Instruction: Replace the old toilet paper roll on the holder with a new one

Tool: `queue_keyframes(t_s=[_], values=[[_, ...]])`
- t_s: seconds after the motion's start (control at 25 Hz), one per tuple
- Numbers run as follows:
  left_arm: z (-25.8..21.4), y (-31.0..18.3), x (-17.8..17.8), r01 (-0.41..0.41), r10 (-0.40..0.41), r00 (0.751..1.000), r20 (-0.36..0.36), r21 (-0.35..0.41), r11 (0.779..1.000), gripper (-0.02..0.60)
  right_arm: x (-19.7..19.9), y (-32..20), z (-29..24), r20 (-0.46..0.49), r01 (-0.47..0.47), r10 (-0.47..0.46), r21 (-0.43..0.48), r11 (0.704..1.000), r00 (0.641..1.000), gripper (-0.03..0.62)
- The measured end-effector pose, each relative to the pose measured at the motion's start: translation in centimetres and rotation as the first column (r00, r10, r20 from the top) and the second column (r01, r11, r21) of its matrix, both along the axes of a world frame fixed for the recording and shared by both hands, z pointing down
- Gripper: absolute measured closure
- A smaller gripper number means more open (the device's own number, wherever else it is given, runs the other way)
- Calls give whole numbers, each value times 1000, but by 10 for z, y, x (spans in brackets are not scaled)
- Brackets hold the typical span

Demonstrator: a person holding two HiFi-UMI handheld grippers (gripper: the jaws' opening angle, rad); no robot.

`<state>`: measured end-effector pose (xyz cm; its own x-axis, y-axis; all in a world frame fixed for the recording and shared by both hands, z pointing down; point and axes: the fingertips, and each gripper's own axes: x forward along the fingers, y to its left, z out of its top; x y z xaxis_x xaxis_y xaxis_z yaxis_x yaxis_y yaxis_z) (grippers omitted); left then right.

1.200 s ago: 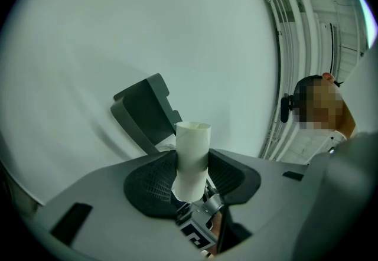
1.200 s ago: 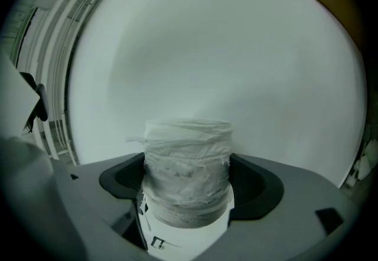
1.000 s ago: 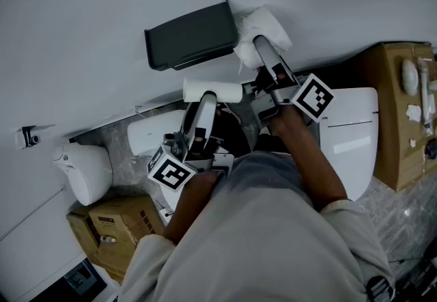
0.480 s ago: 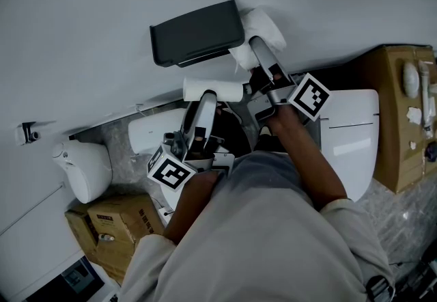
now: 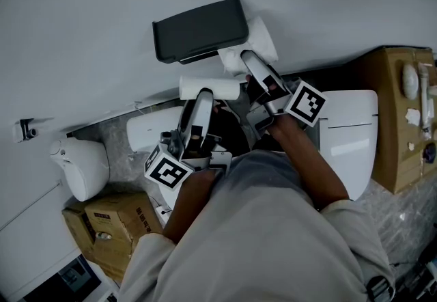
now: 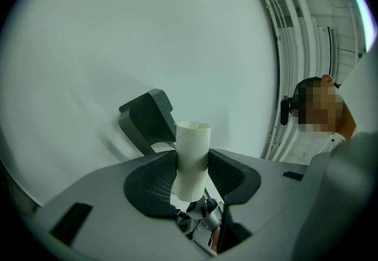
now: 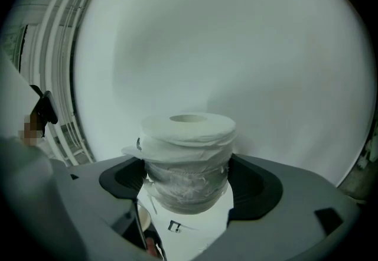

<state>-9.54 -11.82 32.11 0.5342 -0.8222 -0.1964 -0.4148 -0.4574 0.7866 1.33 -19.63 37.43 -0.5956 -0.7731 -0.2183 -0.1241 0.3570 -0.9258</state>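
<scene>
Our left gripper is clenched on the bare tube. Our right gripper grasps the full roll, just right of the holder.

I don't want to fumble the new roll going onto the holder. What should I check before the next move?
1. New roll clamped between the right gripper jaws: ok.
2. Old tube off the holder, held by the left gripper: ok.
3. Holder empty and ready: cannot tell, its underside is hidden.
4. New roll beside the holder's end: ok.
5. Old tube clear of the new roll's path: ok, it sits below the holder.
</scene>
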Motion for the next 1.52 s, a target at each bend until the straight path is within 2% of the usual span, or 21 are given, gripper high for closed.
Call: queue_keyframes(t_s=[0.24,0.48,1.0,1.2,1.52], values=[[0,2,-14,20,-20,1000,-4,0,1000,417,-25,7,1,-12,67,-67,-4,998,998,164],[6,5,-9,51,-51,999,-1,6,999,417,-28,11,12,-15,111,-111,-15,994,994,164],[-4,7,-65,143,-143,990,-15,14,990,417,-90,6,8,-13,207,-207,-28,978,978,164],[-5,9,-77,180,-179,984,-16,18,984,417,-100,11,11,23,255,-254,-49,966,967,164],[-18,3,-84,193,-193,981,-7,53,980,417,-98,35,10,-8,320,-320,-20,947,947,166]])
